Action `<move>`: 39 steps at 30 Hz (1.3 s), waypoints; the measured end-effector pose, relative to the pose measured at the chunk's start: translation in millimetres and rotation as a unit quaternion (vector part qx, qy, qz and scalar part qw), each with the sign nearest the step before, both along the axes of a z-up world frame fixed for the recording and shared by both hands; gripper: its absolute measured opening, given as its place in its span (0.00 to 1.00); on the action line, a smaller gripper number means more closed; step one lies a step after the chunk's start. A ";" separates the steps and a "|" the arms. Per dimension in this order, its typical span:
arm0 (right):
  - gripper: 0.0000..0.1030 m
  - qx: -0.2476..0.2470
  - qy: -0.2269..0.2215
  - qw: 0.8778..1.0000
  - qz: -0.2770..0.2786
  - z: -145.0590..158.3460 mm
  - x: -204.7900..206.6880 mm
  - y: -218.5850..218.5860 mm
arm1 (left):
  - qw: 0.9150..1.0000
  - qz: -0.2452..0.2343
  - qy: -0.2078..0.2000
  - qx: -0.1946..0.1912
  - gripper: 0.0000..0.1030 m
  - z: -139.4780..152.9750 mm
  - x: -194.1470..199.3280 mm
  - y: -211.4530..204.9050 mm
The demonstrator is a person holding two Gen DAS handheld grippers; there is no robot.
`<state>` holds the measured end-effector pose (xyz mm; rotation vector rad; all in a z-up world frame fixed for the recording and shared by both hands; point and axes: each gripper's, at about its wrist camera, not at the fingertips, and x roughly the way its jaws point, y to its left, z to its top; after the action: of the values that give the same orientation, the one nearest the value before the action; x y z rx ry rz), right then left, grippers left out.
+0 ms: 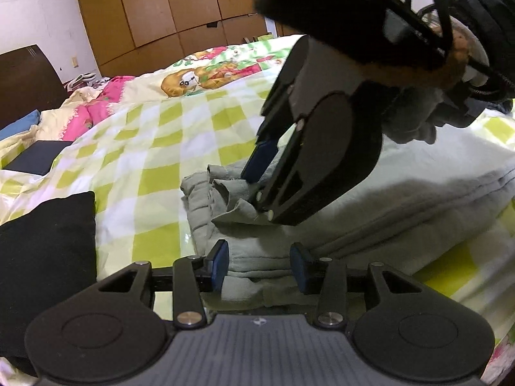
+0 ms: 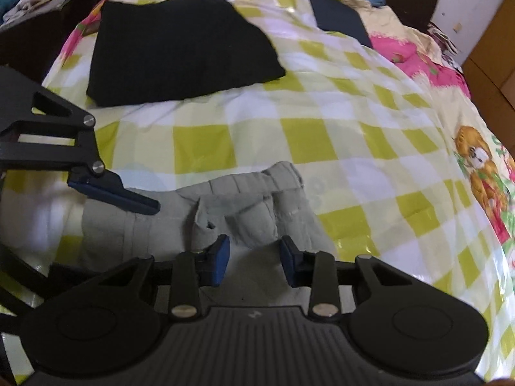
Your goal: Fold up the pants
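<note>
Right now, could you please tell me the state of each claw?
Left claw: open, its pads either side of the grey pants, not pressing.
Right claw: open, over the pants' waistband, holding nothing.

Pants (image 1: 370, 199) perhaps partly behind gripper (image 1: 257, 189)

Wooden wardrobe (image 1: 167, 9), white wall (image 1: 38, 16), checked bedspread (image 2: 289, 122).

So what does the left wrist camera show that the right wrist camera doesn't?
Only the left wrist view shows the wooden wardrobe and the whole right hand-held gripper, its fingertips at the grey pants' bunched edge. Only the right wrist view shows the black folded garment in full. Both share the grey pants on the checked bedspread.
</note>
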<state>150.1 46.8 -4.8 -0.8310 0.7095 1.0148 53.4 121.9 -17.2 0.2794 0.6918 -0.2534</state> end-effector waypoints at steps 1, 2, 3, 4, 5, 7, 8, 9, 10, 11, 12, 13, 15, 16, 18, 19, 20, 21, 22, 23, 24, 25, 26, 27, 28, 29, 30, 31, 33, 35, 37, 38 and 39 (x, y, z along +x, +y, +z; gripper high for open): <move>0.09 -0.005 -0.008 1.000 -0.001 -1.8 -0.8 1.7 | 1.000 0.000 0.001 -0.001 0.54 -0.5 0.1 0.1; 0.03 -0.012 -0.013 1.000 -0.007 -3.4 0.4 3.3 | 1.000 0.001 0.002 -0.002 0.54 -0.9 0.1 0.1; 0.03 -0.014 -0.010 1.000 -0.016 -3.5 3.5 3.8 | 1.000 0.000 0.003 -0.002 0.54 -1.4 0.2 0.1; 0.03 -0.007 -0.002 1.000 -0.025 -1.4 7.8 2.5 | 1.000 0.000 0.005 -0.002 0.54 -2.0 0.3 0.4; 0.03 0.000 0.005 0.999 -0.041 1.7 13.5 0.7 | 1.000 0.000 0.006 -0.003 0.54 -2.5 0.4 0.6; 0.03 0.025 0.031 0.997 -0.071 10.7 27.6 -5.8 | 1.000 -0.001 0.008 -0.003 0.54 -3.5 0.3 1.0; 0.02 0.049 0.051 0.994 -0.085 18.1 37.9 -10.6 | 1.000 -0.002 0.009 -0.003 0.54 -3.9 -0.1 1.2; 0.02 0.063 0.059 0.991 -0.104 23.8 46.6 -14.2 | 1.000 -0.002 0.010 -0.003 0.54 -4.4 -0.5 0.7; 0.02 0.074 0.054 0.988 -0.127 28.1 55.2 -16.2 | 1.000 -0.002 0.010 0.000 0.54 -5.1 -1.0 0.0; 0.04 0.082 0.046 0.984 -0.150 31.1 66.3 -18.4 | 1.000 -0.003 0.010 0.003 0.54 -5.3 -1.7 -1.0; 0.04 0.084 0.039 0.982 -0.166 32.5 74.4 -18.6 | 1.000 -0.003 0.010 0.007 0.54 -5.5 -2.2 -2.0; 0.04 0.086 0.033 0.979 -0.183 32.8 82.8 -19.8 | 1.000 -0.004 0.011 0.010 0.54 -4.9 -2.8 -2.8; 0.09 0.101 0.037 0.974 -0.197 37.6 87.0 -24.7 | 1.000 -0.004 0.015 0.009 0.54 -2.5 -4.6 -1.6; 0.10 0.114 0.045 0.973 -0.196 42.2 82.6 -29.0 | 1.000 -0.004 0.019 0.006 0.54 -1.4 -5.5 0.1; 0.10 0.135 0.053 0.973 -0.179 51.1 64.7 -37.9 | 1.000 -0.002 0.019 0.001 0.54 1.3 -8.4 3.7; 0.11 0.141 0.061 0.974 -0.166 54.4 52.2 -43.8 | 1.000 -0.002 0.019 -0.001 0.54 3.0 -9.6 4.9; 0.13 0.143 0.066 0.975 -0.156 55.0 42.4 -45.7 | 1.000 -0.003 0.018 -0.003 0.54 4.6 -10.8 6.1; 0.13 0.140 0.070 0.976 -0.150 54.6 30.6 -49.4 | 1.000 -0.003 0.016 -0.003 0.54 6.5 -12.0 6.8; 0.14 0.135 0.073 0.977 -0.147 53.2 20.3 -51.5 | 1.000 -0.004 0.013 -0.001 0.54 8.5 -13.8 7.9; 0.14 0.132 0.077 0.978 -0.144 51.6 10.3 -54.9 | 1.000 -0.003 0.009 0.000 0.54 10.3 -15.1 9.2; 0.14 0.133 0.081 0.978 -0.142 49.4 -1.3 -59.6 | 1.000 -0.001 0.006 0.001 0.54 12.1 -16.4 10.9; 0.14 0.133 0.085 0.978 -0.139 47.2 -11.5 -62.4 | 1.000 0.001 0.006 0.001 0.54 14.0 -18.0 13.8; 0.14 0.132 0.090 0.978 -0.133 45.7 -19.9 -63.2 | 1.000 0.002 0.007 0.000 0.55 15.6 -19.4 16.3; 0.15 0.129 0.095 0.980 -0.121 43.2 -29.9 -63.1 | 1.000 0.003 0.007 0.000 0.55 17.0 -20.9 18.4; 0.17 0.126 0.095 0.981 -0.108 41.1 -40.1 -62.3 | 1.000 0.003 0.007 0.003 0.56 18.6 -23.0 20.5; 0.22 0.125 0.095 0.983 -0.097 38.5 -46.5 -59.4 | 1.000 0.000 0.007 0.007 0.57 19.8 -24.3 21.6; 0.26 0.121 0.098 0.984 -0.083 35.6 -51.7 -55.6 | 1.000 -0.003 0.006 0.013 0.57 21.1 -25.4 22.5; 0.36 0.116 0.102 0.986 -0.071 32.8 -54.9 -52.0 | 1.000 -0.003 0.004 0.017 0.57 23.0 -25.9 23.7; 0.43 0.109 0.104 0.987 -0.049 26.8 -61.3 -44.6 | 1.000 0.002 0.004 0.014 0.57 27.4 -24.1 28.0; 0.41 0.095 0.094 0.990 -0.046 17.2 -62.8 -37.7 | 1.000 0.009 0.006 0.012 0.57 30.0 -21.1 31.7; 0.41 0.083 0.091 0.989 -0.076 7.6 -57.4 -35.5 | 1.000 0.010 0.002 0.025 0.57 31.7 -21.2 31.7; 0.33 0.095 0.116 0.984 -0.097 6.7 -50.3 -39.3 | 1.000 0.009 -0.001 0.029 0.57 32.7 -22.6 31.5; 0.29 0.111 0.136 0.978 -0.115 7.8 -44.8 -44.5 | 1.000 0.008 -0.002 0.030 0.57 33.7 -24.1 31.6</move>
<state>105.3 2.3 3.1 -0.4091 0.8846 0.9859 29.3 153.6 16.6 0.3318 0.6972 -0.2174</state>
